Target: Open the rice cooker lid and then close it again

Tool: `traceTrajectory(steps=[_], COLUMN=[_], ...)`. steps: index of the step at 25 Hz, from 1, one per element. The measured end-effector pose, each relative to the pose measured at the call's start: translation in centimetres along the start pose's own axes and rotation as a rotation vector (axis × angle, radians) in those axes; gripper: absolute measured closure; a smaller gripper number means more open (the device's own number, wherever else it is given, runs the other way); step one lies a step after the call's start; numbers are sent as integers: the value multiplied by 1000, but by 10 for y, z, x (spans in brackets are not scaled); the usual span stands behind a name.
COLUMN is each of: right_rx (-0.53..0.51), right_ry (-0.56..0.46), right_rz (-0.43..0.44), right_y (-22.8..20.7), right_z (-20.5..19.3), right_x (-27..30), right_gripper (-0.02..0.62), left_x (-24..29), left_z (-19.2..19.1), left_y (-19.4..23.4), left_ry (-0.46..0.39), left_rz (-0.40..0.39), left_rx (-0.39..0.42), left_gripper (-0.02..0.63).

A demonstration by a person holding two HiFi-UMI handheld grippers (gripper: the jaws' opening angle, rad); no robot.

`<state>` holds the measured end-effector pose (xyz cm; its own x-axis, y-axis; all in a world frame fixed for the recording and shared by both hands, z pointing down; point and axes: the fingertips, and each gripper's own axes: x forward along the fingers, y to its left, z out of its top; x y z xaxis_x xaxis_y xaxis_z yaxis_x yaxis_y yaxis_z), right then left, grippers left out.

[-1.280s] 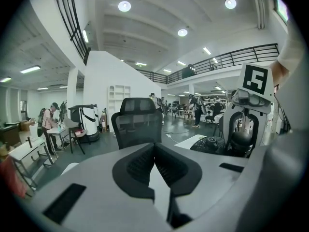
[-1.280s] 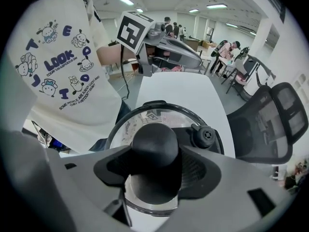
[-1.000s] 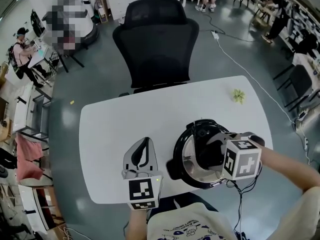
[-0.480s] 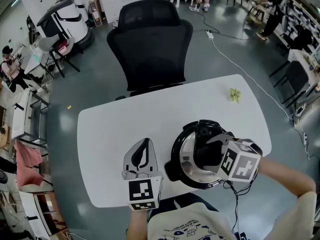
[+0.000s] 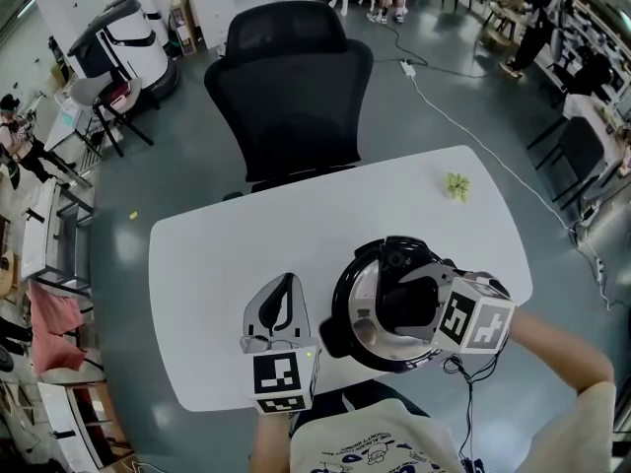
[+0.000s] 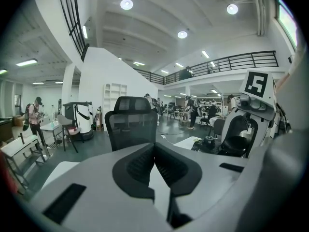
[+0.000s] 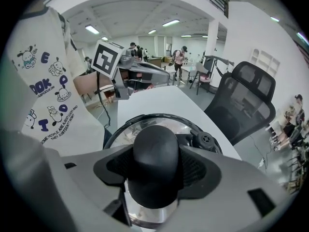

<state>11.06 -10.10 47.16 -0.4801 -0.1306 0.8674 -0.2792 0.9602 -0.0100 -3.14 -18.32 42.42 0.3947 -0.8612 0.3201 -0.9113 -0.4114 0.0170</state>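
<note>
A black rice cooker [image 5: 357, 315] stands on the white table [image 5: 246, 235] near its front edge. Its glass lid [image 7: 130, 129] has a round black knob [image 7: 155, 163] and a steam vent [image 7: 207, 140]. My right gripper [image 5: 406, 302] points steeply down over the cooker, shut on the knob with one pad against each side [image 7: 155, 170]. Whether the lid sits on the pot or is raised a little I cannot tell. My left gripper [image 5: 284, 282] hovers over the table left of the cooker, shut and holding nothing [image 6: 154, 149]. It sees the cooker [image 6: 219, 146] at its right.
A black office chair [image 5: 291, 77] stands behind the table. A small green object [image 5: 455, 185] lies near the table's far right corner. Chairs, desks and people fill the room beyond. The person's white printed shirt [image 7: 43, 91] is close behind the cooker.
The right gripper has rolled a little around the knob, its marker cube turning, while staying over the cooker. The left gripper has kept its place.
</note>
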Motion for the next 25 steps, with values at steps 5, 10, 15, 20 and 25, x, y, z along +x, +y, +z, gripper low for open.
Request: traceTrajectory(steps=[5, 10, 15, 20, 25], right_rx=[6, 9, 34, 53, 51], right_ry=[-46, -113, -185, -258, -295], right_rz=[0, -8, -7, -22, -54], right_y=[0, 1, -1, 0, -1], right_z=[1, 2, 7, 7, -1], right_x=[-4, -9, -20, -38, -54], right_gripper=[301, 302, 302, 302, 302], left_x=[0, -2, -4, -6, -3], left_z=[1, 0, 1, 6, 11], left_y=[-6, -5, 1, -1, -8], left_ry=[4, 6, 3, -5, -18], left_rz=[-2, 9, 25, 29, 18], left_rx=[3, -1, -10, -13, -12], left_gripper=[592, 592, 592, 592, 592])
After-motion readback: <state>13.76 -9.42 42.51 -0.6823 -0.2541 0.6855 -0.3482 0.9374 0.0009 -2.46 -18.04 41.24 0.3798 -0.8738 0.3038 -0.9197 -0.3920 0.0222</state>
